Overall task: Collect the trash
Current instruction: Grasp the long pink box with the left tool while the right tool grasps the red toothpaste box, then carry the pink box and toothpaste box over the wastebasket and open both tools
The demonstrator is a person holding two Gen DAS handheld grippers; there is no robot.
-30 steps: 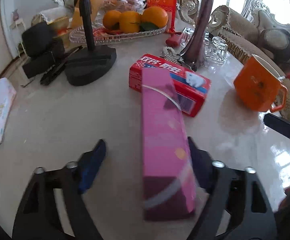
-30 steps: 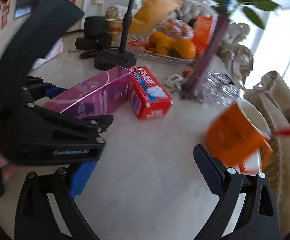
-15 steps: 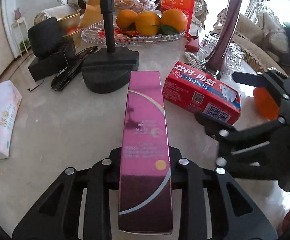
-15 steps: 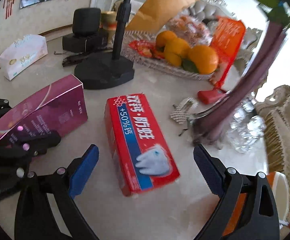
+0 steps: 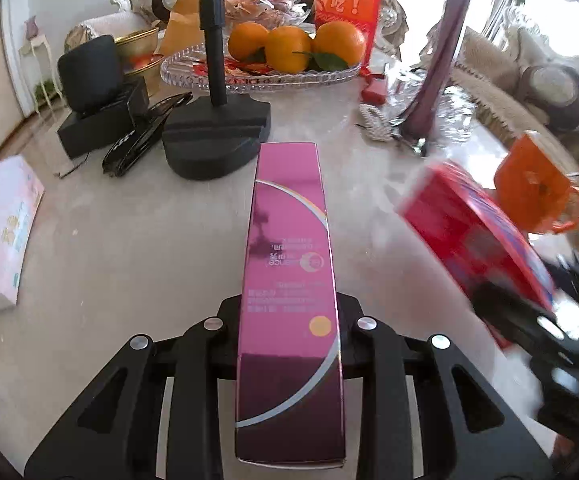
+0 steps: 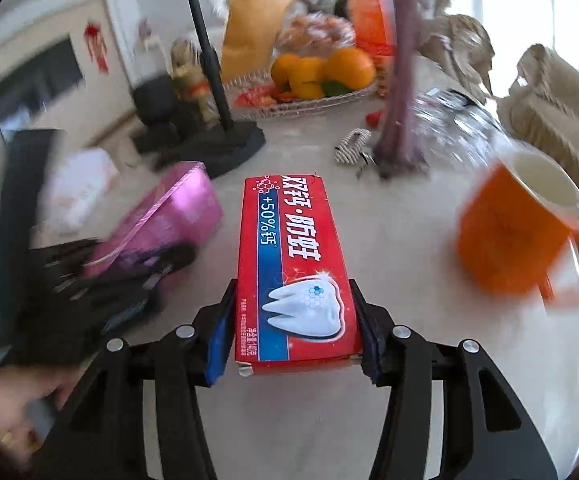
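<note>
Now clamped — right gripper (image 6: 293, 336) on red box (image 6: 295, 268), left gripper (image 5: 289, 320) gripping pink box (image 5: 289, 280)

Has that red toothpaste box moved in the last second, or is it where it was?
Yes. The red toothpaste box lay beside the purple vase; now it sits right of it, toward the orange mug, clamped in the right tongs.

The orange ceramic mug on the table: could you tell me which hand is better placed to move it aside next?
Right, tentatively: the orange ceramic mug sits just beside the right tongs, though both tongs are full: right on the red toothpaste box, left tongs on the pink carton.
</note>
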